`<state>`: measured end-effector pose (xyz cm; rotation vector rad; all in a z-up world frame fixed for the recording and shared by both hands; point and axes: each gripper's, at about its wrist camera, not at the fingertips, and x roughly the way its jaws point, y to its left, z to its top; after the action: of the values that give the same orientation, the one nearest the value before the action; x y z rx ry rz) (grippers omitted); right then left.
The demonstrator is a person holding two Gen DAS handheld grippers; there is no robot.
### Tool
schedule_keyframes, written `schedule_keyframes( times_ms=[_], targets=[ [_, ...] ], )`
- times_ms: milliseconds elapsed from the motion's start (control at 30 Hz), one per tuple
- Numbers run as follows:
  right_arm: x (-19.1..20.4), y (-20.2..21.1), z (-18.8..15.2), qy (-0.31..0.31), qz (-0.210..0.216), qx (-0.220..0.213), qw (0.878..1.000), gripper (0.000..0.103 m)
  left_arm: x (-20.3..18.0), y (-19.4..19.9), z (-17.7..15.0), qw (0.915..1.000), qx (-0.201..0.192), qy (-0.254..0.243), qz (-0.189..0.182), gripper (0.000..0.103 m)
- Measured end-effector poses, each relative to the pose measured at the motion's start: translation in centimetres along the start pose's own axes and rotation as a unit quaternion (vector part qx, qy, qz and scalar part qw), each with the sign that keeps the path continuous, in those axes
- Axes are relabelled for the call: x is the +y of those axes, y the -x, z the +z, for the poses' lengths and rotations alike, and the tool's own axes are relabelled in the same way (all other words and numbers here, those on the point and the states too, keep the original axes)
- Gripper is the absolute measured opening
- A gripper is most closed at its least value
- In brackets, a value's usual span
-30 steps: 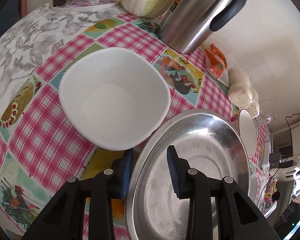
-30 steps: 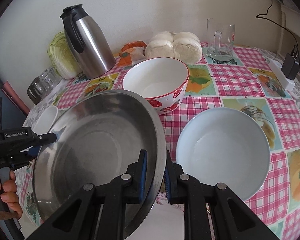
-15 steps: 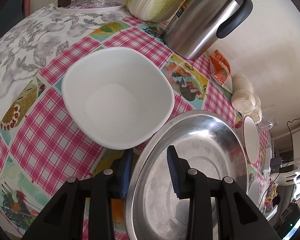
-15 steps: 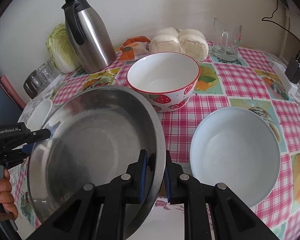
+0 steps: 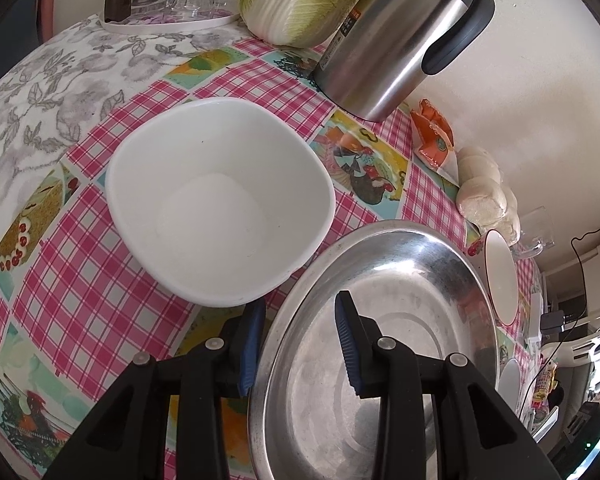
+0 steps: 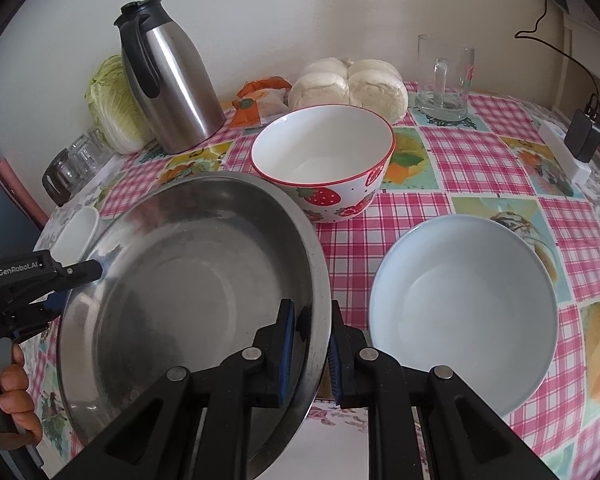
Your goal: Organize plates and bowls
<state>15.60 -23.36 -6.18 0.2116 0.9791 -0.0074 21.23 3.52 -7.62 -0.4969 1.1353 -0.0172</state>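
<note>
- Right wrist view: your right gripper [image 6: 310, 344] is clamped on the near rim of the steel basin [image 6: 188, 280], one pad inside, one outside, and it's angled down at the table.
- Left gripper [image 5: 298, 340] straddles the basin's opposite rim [image 5: 284, 328], but the inner pad sits clear of the metal, so it looks loose rather than pinching.
- Your hand [image 6: 10, 396] shows low on the left, wrapped round the handle.
- Tight edges: white bowl [image 5: 220, 204] just beside the basin on the left, strawberry bowl [image 6: 324, 168] right behind it, pale blue bowl [image 6: 464, 308] near on the right.
</note>
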Motion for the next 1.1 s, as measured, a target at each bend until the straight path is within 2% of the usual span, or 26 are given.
schedule_keyframes(
  times_ms=[167, 267, 467, 567, 633, 700, 733, 867, 1033, 1100],
  targets=[
    [0.2, 0.0, -0.1, 0.002, -0.002, 0.008, 1.000, 0.018, 0.0, 0.0, 0.0, 0.9998, 0.017, -0.004, 0.005, 0.043],
    [0.4, 0.0, -0.2, 0.006, -0.002, 0.014, 1.000, 0.032, -0.2, 0.3, -0.1, 0.9996, 0.023, -0.010, 0.011, 0.048],
    [0.9, 0.5, -0.1, 0.023, -0.015, 0.011, 1.000, 0.036, -0.8, 1.2, -0.2, 0.9989, 0.034, -0.024, 0.022, 0.052],
    [0.9, 1.3, 0.1, 0.025, -0.024, 0.004, 0.999, 0.049, -1.4, 1.9, -0.1, 0.9984, 0.033, -0.038, 0.027, 0.057],
    [1.0, 1.9, 0.2, 0.028, -0.020, -0.003, 0.999, 0.052, -1.9, 2.4, -0.1, 0.9979, 0.029, -0.047, 0.034, 0.061],
    [1.2, 2.5, 0.4, 0.029, -0.021, -0.009, 0.999, 0.062, -2.2, 2.9, -0.1, 0.9973, 0.024, -0.056, 0.041, 0.066],
    [1.3, 2.9, 0.5, 0.027, -0.020, -0.013, 0.999, 0.064, -2.4, 3.1, -0.1, 0.9969, 0.022, -0.061, 0.045, 0.068],
    [1.6, 4.6, 1.0, 0.020, -0.002, -0.032, 0.999, 0.072, -3.3, 3.7, -0.3, 0.9937, 0.015, -0.088, 0.068, 0.069],
    [2.5, 6.6, 1.3, 0.032, -0.004, -0.059, 0.998, 0.083, -4.0, 3.8, -1.1, 0.9891, 0.014, -0.114, 0.093, 0.071],
    [2.8, 7.2, 1.3, 0.035, -0.003, -0.067, 0.997, 0.091, -4.2, 3.9, -1.5, 0.9879, 0.013, -0.120, 0.097, 0.071]
  ],
)
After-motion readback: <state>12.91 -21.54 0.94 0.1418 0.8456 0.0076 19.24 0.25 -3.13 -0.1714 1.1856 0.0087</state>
